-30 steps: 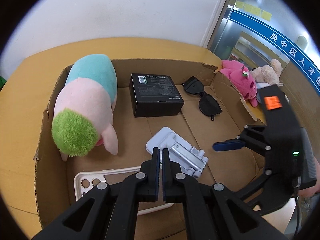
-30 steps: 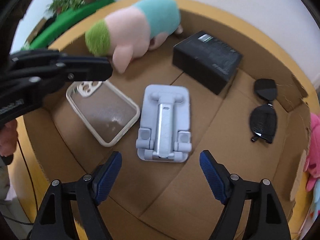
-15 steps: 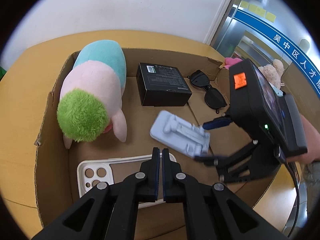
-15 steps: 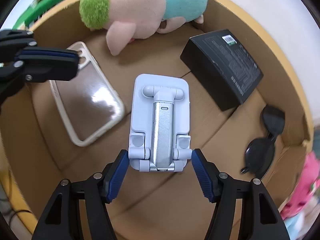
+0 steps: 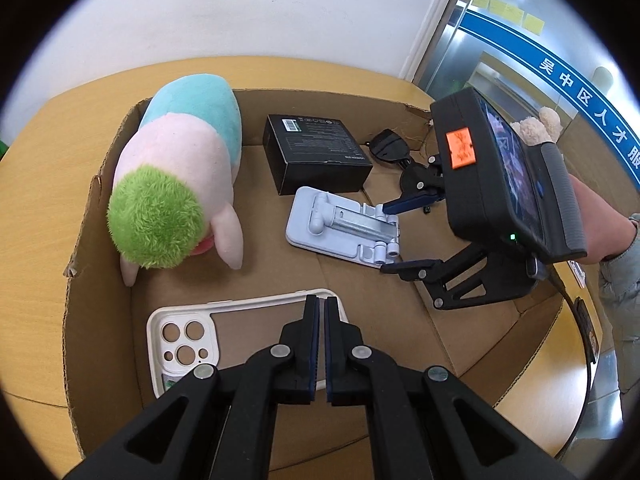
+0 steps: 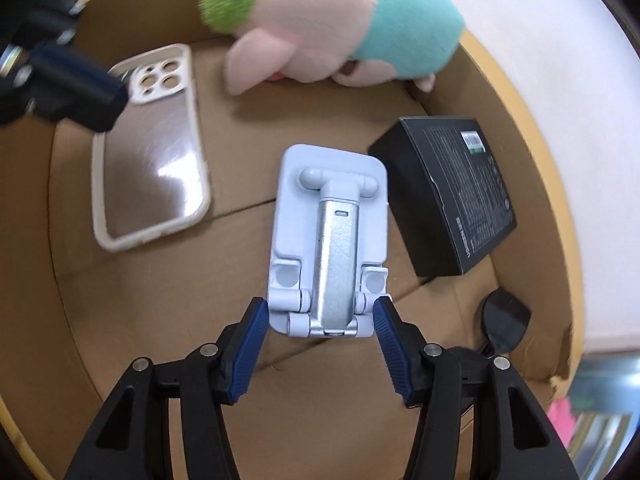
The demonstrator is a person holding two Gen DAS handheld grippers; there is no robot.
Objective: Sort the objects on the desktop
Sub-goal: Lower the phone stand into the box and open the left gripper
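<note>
A light blue folding phone stand [image 6: 328, 236] lies flat on the floor of a cardboard box [image 6: 136, 344]. My right gripper [image 6: 318, 312] is open, its blue fingertips on either side of the stand's hinge end, close to it or just touching. The stand also shows in the left wrist view [image 5: 340, 226], with the right gripper [image 5: 386, 238] around its near end. My left gripper [image 5: 322, 312] is shut and empty, above a white phone case [image 5: 180, 340]. The case [image 6: 148, 148] lies left of the stand.
In the box lie a pink, teal and green plush [image 5: 176, 184], a black carton [image 5: 316, 152] and black sunglasses [image 5: 394, 148]. The box stands on a round wooden table [image 5: 36, 184]. A beige plush [image 5: 538, 128] sits beyond the box's right wall.
My right gripper has come down to the stand and narrowed, its fingertips now flanking the hinge end. My left gripper has drawn back over the phone case, still shut.
</note>
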